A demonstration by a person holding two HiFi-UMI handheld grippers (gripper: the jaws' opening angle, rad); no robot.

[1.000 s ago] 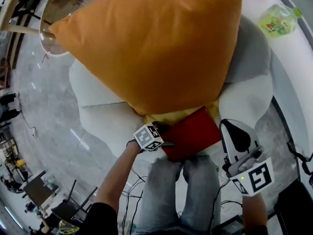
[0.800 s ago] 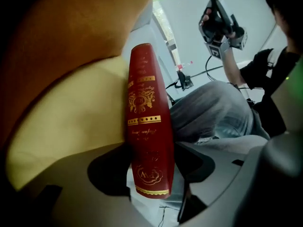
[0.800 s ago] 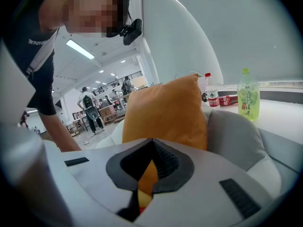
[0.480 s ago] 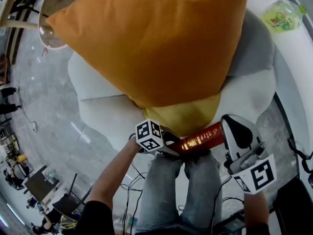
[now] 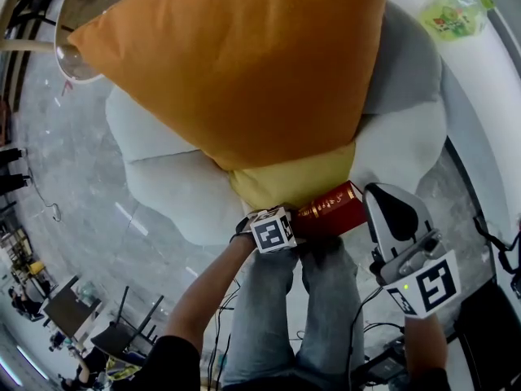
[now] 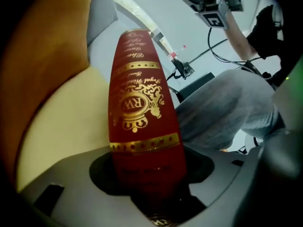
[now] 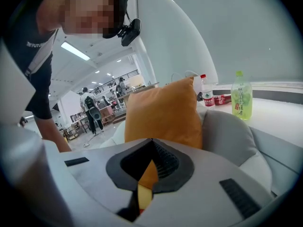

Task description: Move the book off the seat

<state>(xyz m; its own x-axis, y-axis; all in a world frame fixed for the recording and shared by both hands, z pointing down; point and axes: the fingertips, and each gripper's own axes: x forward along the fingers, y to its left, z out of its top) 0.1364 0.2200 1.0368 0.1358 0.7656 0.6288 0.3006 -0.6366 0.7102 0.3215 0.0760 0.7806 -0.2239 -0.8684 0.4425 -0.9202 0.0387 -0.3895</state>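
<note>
The seat (image 5: 163, 186) is nearly freed. The red book (image 5: 330, 210), flat on it a second ago, now hangs at its front edge above the person's knees. The left gripper (image 5: 299, 221) clamps it, its jaws having just eased slightly wider. The right gripper (image 5: 387, 210) is closed and empty.

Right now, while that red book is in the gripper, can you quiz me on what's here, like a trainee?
1. True or false: the red book lies flat on the yellow seat cushion.
2. What grips the book? A) left gripper B) right gripper C) a bare hand
3. What colour is the big cushion propped on the armchair?
Key: 1 false, it is held up on edge. 2 A; its jaws have just opened slightly, book gripped between them. 3 orange.
</note>
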